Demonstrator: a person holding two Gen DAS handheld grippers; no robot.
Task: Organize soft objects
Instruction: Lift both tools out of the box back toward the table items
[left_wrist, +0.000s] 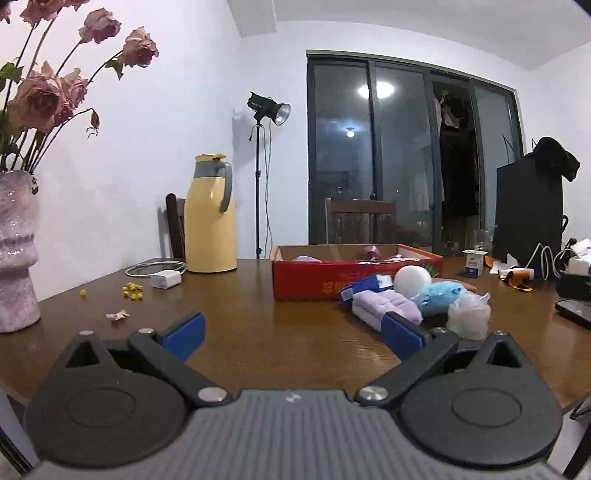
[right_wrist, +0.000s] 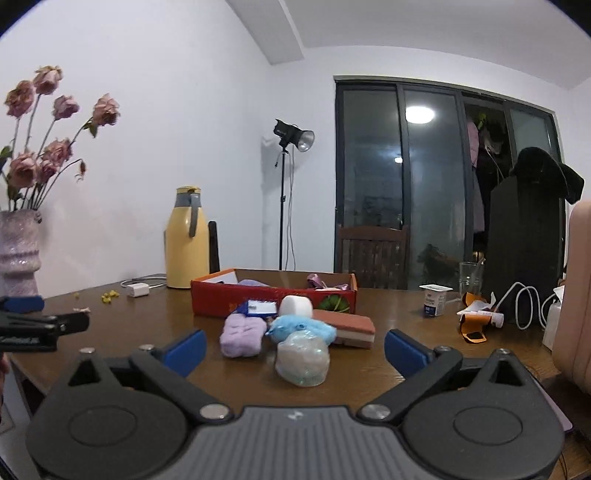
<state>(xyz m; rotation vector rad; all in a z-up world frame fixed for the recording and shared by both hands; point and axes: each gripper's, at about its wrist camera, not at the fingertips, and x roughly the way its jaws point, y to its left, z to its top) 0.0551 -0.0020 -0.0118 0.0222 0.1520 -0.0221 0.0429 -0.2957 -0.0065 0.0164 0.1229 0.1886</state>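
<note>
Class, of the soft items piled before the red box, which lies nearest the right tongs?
The clear plastic-wrapped bundle; it sits in front of the blue plush and purple cloth, closest to the open right tongs.

Soft toys (right_wrist: 242, 336) before red box (right_wrist: 258, 295), right gripper (right_wrist: 295, 349) agape.

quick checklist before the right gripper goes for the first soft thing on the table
1. Right gripper open and empty: ok, jaws spread wide with nothing between them.
2. Left gripper open and out of the way: ok, open, holding nothing, off to the left of the pile.
3. Nearest target free to grab: ok, the plastic-wrapped bundle sits at the front of the pile, facing the right gripper.
4. Neighbours clear of the grasp: not ok, the blue plush touches the bundle from behind and the purple cloth lies close beside it.
5. Red box has room: cannot tell, its inside is mostly hidden, though some items are already in it.
</note>
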